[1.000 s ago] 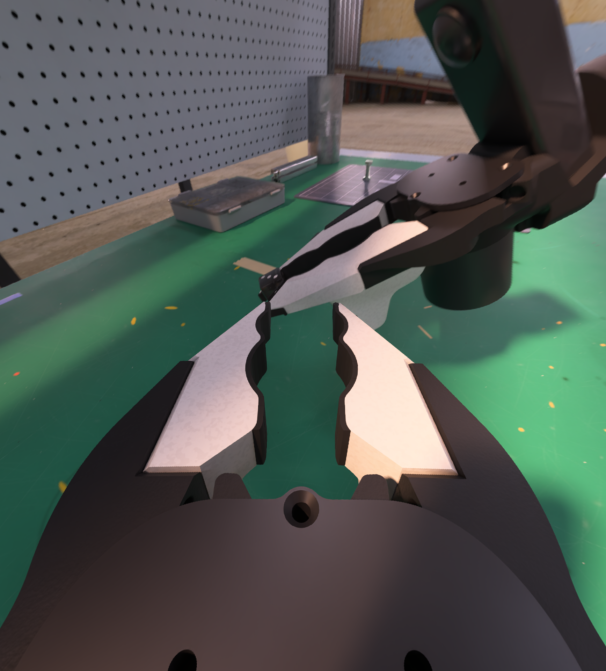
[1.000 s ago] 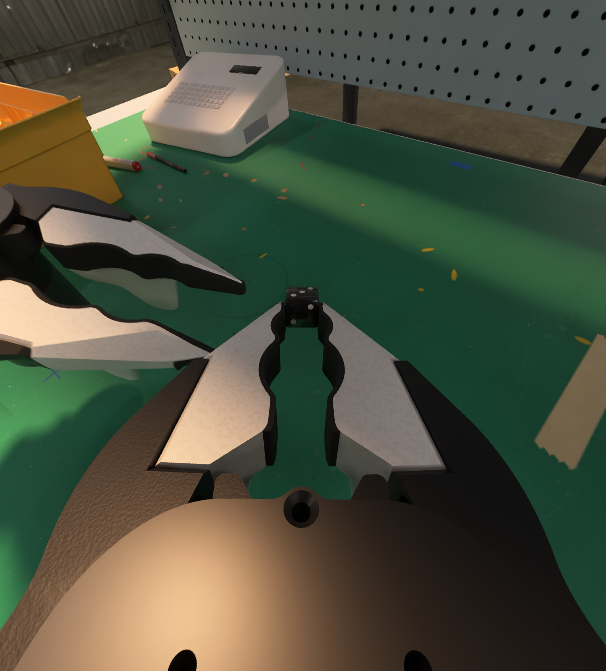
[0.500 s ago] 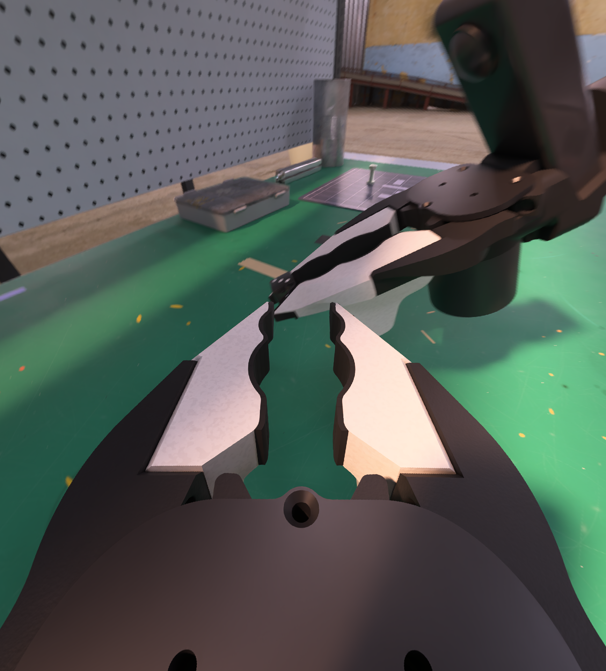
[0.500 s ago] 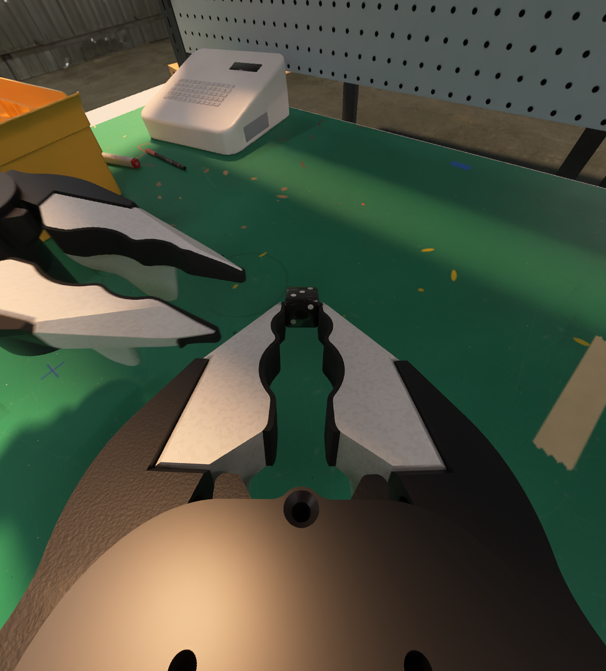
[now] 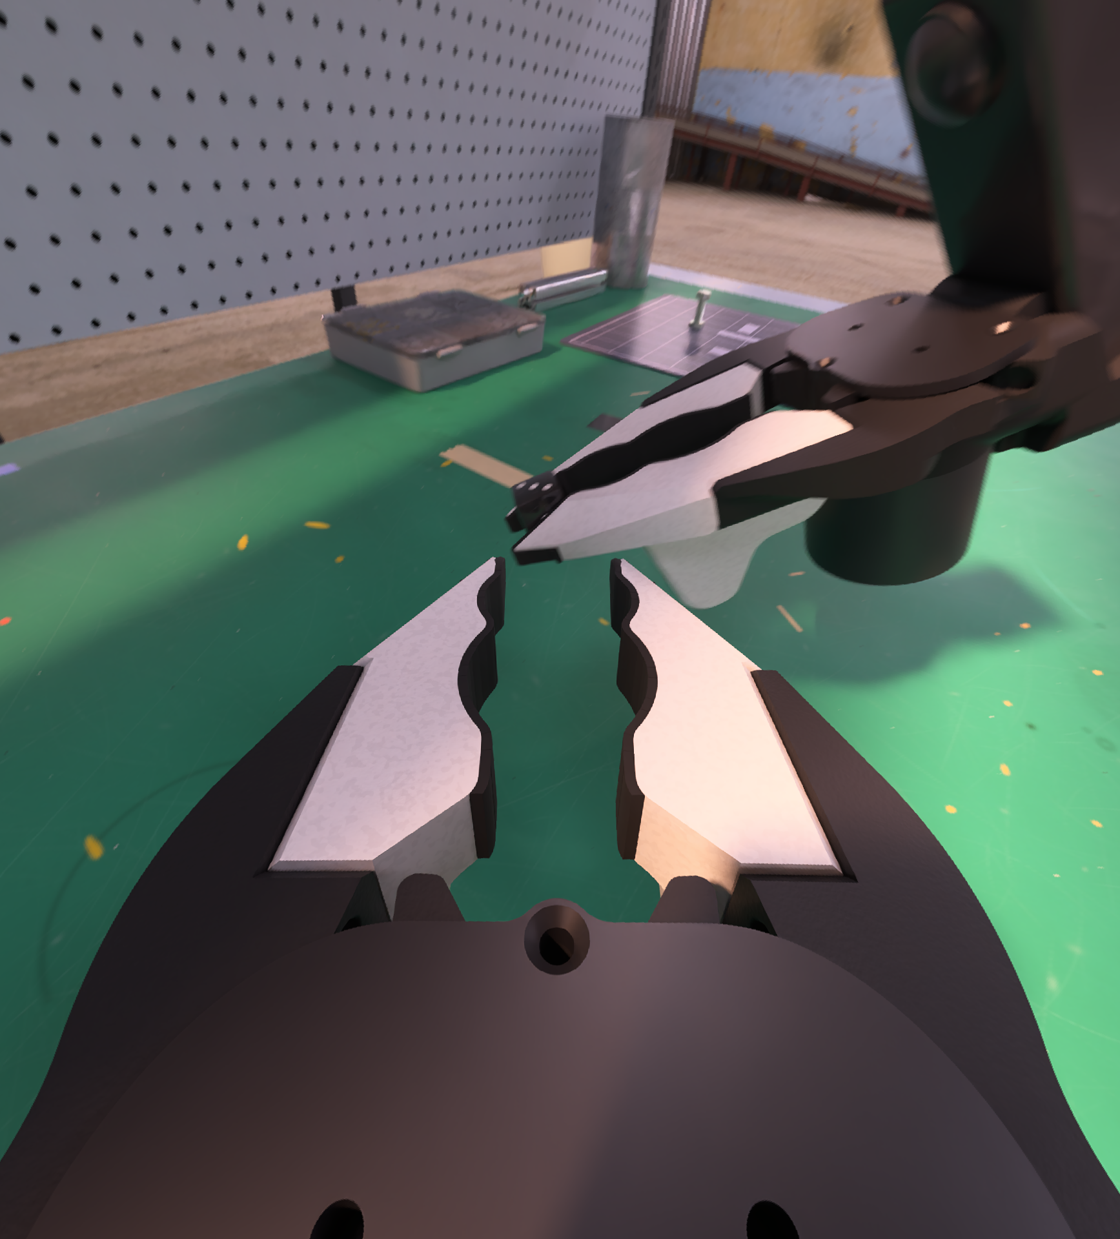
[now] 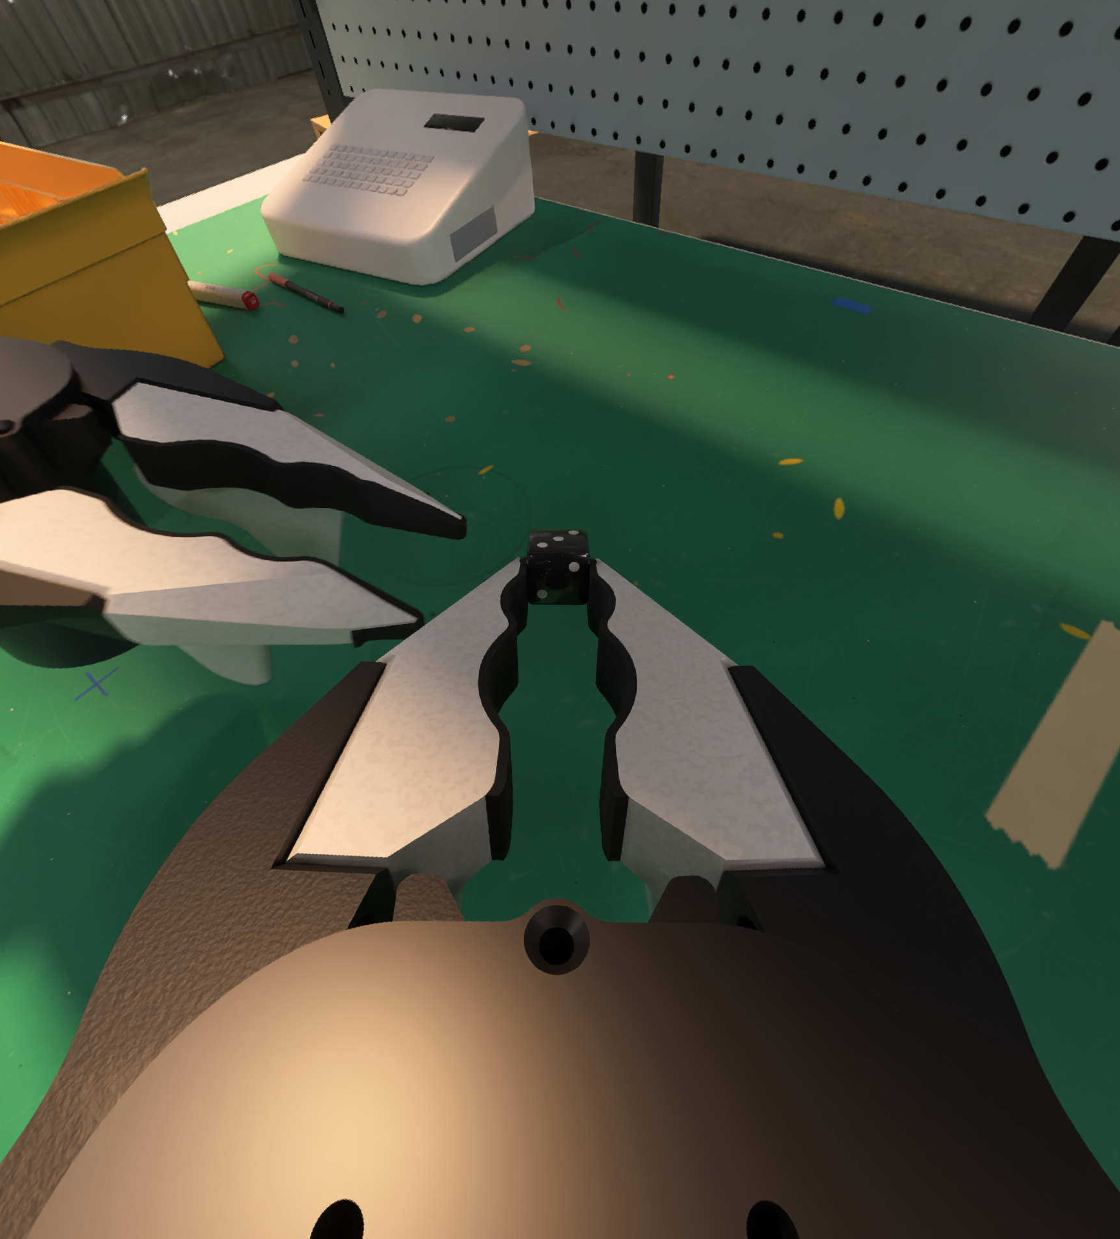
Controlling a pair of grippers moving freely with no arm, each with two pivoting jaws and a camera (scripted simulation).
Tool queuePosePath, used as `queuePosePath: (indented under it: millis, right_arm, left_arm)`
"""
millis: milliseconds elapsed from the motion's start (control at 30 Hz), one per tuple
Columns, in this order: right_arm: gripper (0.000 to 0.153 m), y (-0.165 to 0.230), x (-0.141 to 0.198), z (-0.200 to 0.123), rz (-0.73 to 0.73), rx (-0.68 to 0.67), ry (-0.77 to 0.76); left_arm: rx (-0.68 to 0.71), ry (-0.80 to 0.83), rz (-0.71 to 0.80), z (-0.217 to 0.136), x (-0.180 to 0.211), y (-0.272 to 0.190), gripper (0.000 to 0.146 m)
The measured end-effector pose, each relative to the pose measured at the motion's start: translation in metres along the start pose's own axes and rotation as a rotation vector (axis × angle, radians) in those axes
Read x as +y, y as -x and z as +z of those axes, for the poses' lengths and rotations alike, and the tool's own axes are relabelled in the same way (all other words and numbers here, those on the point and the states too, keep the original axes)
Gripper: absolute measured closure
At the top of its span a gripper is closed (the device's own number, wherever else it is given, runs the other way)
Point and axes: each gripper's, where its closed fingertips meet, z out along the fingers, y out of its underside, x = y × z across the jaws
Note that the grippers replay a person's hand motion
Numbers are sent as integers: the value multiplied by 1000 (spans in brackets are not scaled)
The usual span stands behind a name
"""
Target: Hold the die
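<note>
Black die (image 6: 557, 570) staying pinched at the tips of the right tongs (image 6: 557, 576), lifted clear of the green worktop (image 6: 812, 416) near its middle. Left tongs (image 5: 555, 570) now drawing back from the die, tips apart and gripping nothing, pointing level toward the right tongs (image 5: 533, 519). Lying toward the pegboard edge: white keypad unit (image 6: 403, 188), grey metal case (image 5: 433, 335). Remaining bare: the green stretch between them.

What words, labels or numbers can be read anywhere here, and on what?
No words or numbers can be read.
Black die: white dots only.
White keypad machine: keys too small to read.
Marker: label blurred.
Green mat: one blue pen cross, no word.
Dark gridded sheet: pale patches, too small to read.
</note>
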Motion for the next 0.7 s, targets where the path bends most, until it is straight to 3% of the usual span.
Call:
queuePosePath:
  millis: [167,300,533,700]
  right_arm:
    - [136,0,0,0,0,0,0]
    - [136,0,0,0,0,1,-1]
    - [136,0,0,0,-1,2,1]
    - [136,0,0,0,-3,2,2]
  left_arm:
    - [31,-82,29,-7,-20,-15,116]
    - [-8,-5,-27,-3,1,1,116]
    - [50,-83,6,-9,-19,-15,116]
    - [16,-6,-19,-3,-1,1,116]
